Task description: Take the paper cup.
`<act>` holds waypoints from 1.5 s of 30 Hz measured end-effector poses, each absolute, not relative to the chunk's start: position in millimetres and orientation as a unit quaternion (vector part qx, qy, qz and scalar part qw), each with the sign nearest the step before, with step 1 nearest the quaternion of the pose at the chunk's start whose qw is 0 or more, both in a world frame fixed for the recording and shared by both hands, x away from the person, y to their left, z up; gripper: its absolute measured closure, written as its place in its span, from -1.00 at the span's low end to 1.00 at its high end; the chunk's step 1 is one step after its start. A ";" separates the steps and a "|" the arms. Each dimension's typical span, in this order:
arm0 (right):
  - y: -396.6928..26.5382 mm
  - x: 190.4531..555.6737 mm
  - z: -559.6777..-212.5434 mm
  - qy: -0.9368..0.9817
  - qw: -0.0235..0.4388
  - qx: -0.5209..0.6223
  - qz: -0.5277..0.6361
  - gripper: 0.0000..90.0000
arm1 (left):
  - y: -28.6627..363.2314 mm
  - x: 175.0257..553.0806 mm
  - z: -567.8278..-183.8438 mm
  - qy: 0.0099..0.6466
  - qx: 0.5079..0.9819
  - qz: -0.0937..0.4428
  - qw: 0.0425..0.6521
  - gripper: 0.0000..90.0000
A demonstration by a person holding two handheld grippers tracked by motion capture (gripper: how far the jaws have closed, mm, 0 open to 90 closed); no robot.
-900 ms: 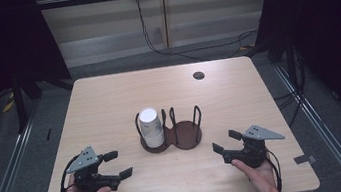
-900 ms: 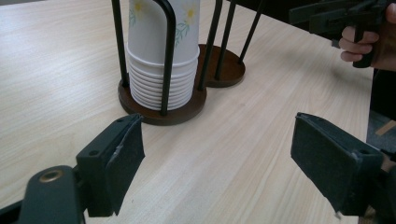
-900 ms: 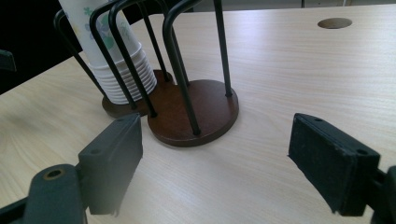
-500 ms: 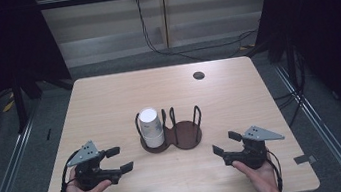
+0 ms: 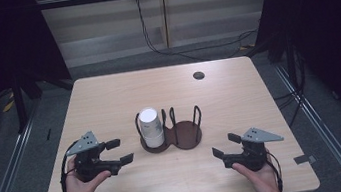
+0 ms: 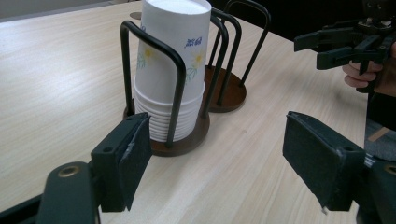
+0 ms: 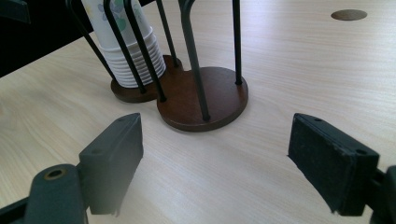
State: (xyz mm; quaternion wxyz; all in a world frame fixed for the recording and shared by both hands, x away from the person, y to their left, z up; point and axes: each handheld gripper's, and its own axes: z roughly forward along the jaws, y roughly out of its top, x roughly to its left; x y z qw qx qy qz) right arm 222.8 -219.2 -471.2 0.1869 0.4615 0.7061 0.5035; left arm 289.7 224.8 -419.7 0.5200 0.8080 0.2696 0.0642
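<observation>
A stack of white paper cups (image 5: 150, 126) with a flower print stands upside down in the left ring of a brown two-place holder (image 5: 186, 135) with black wire loops; its right ring holds nothing. My left gripper (image 5: 120, 151) is open, just left of the holder, aimed at the cups (image 6: 173, 70). Its pads (image 6: 135, 158) have nothing between them. My right gripper (image 5: 225, 146) is open too, to the front right of the holder (image 7: 205, 98), apart from it. In the left gripper view, the right gripper (image 6: 336, 44) shows beyond the holder (image 6: 229, 93).
The holder sits mid-way on a light wooden table (image 5: 240, 101). A small dark round hole (image 5: 199, 75) lies at the far right of the table top. Dark curtains flank the table, and cables run over the floor behind it.
My left gripper has moved a little away from the person, toward the cup stack. The right gripper, the cups and the holder have stayed put.
</observation>
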 end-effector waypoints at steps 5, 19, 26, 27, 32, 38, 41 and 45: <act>-219.4 222.4 -471.3 0.708 0.182 0.459 0.505 -0.61 | 220.1 298.2 -411.2 0.263 0.809 0.062 0.523 -0.49; -213.2 222.5 -470.8 0.722 0.168 0.444 0.503 -0.61 | 204.8 316.9 -392.4 0.254 0.819 0.075 0.510 -0.49; -212.2 221.5 -470.6 0.725 0.164 0.442 0.501 -0.61 | 195.1 327.1 -385.7 0.250 0.826 0.080 0.498 -0.48; -211.7 221.3 -470.5 0.729 0.164 0.438 0.500 -0.61 | 192.3 331.9 -382.0 0.247 0.831 0.086 0.491 -0.48; -211.3 220.7 -470.7 0.728 0.161 0.440 0.500 -0.61 | 188.1 341.6 -374.6 0.247 0.831 0.088 0.491 -0.48; -210.4 219.5 -471.3 0.732 0.159 0.439 0.496 -0.62 | 178.0 350.4 -366.3 0.242 0.835 0.086 0.486 -0.49; -209.6 219.3 -471.5 0.733 0.159 0.438 0.495 -0.62 | 170.6 355.5 -362.8 0.237 0.841 0.089 0.478 -0.50; -210.0 219.8 -472.0 0.734 0.157 0.440 0.492 -0.62 | 161.7 362.7 -361.6 0.233 0.852 0.086 0.460 -0.50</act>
